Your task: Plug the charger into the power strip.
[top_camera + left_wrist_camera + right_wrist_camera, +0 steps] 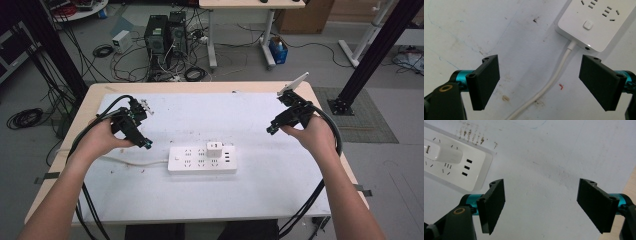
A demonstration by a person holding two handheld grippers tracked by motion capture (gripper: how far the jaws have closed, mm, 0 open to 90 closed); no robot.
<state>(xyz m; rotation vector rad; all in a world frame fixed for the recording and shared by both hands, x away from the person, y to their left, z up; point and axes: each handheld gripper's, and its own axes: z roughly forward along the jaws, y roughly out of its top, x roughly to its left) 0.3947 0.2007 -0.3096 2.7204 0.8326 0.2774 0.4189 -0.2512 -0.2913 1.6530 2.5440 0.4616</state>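
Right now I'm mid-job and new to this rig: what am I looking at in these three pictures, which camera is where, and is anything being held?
There is no robot arm here. A person holds a two-jaw tool in each hand: the left gripper and the right gripper. The high view looks down from above the person's side of the table, forearms coming in from the bottom. The other two pictures come from cameras riding on each gripper, looking along its own black jaws. On the white surface lies a white power strip with a small white charger plugged into it; its cord runs between the left gripper's jaws without touching them. Both grippers are open and hold nothing.
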